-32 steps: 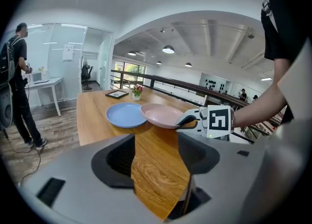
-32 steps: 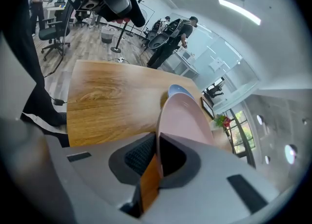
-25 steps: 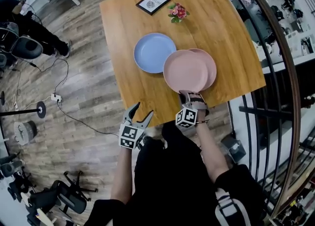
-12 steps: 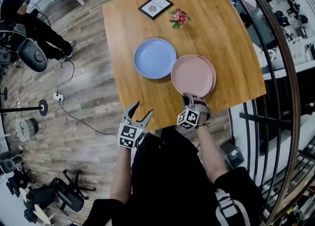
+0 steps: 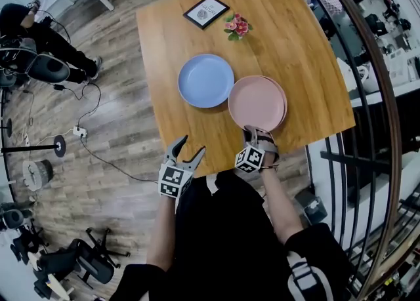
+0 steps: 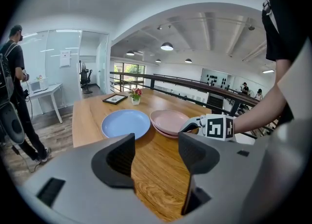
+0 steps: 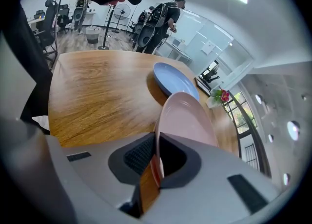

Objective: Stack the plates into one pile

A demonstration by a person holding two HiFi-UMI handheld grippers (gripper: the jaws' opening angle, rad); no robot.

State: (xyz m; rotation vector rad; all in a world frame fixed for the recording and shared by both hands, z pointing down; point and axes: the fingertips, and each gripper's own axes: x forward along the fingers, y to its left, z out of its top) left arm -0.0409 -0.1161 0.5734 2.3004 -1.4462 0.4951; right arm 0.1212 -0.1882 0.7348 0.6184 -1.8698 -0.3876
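The right tongs [image 7: 157, 158] are pinched nearly shut on the near rim of the upper pink plate [image 5: 254, 101]. It sits over a second pink plate [image 5: 284, 100] just beyond their tips, probably to settle centred. The blue plate [image 5: 205, 80] waits on the desk [image 5: 295, 37] ahead of the left tongs [image 5: 189, 146], which hang wide open and empty, apparently keeping clear.

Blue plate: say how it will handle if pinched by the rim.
The round matte blue plate probably stays rigid: the upper round pink plate holds its shape pinched in the right tool. It looks thin and shallow, so likely light. Held at one edge, it may tilt or slip.
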